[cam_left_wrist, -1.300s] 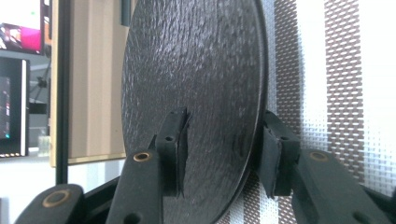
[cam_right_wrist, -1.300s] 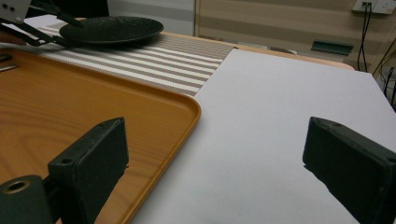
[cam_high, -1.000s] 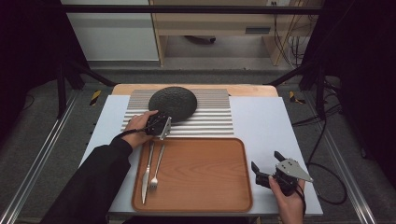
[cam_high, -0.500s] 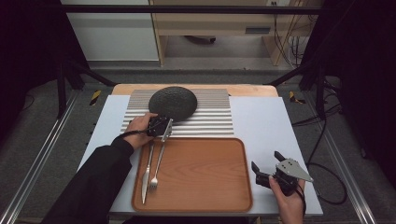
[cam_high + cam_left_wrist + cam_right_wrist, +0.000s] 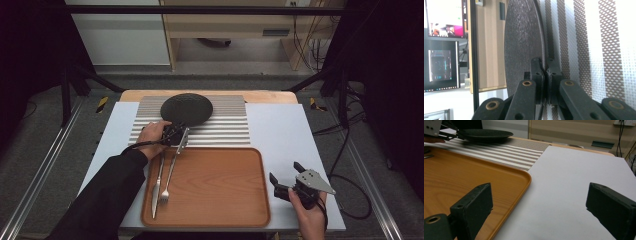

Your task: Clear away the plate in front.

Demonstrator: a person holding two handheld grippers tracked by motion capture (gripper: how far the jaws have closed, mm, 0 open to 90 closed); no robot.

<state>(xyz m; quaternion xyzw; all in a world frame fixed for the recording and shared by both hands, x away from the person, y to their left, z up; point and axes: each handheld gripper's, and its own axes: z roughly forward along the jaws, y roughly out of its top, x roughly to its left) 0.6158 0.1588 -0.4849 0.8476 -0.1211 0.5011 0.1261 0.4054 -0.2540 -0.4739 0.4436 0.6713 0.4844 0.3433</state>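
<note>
The left tool [image 5: 176,133] is clamping the near rim of the dark round plate [image 5: 186,108], its jaws having just been closing onto the edge. The plate is sitting on the striped placemat [image 5: 220,127] at the far side of the counter [image 5: 285,130]. The right tool [image 5: 289,181] is hanging released beside the wooden tray [image 5: 220,185], jaws spread wide. A fork [image 5: 169,172] and knife [image 5: 157,187] are lying on the tray's left side.

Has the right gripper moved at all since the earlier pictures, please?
No. The right gripper sits at the same spot beside the wooden tray's right edge, jaws open.
</note>
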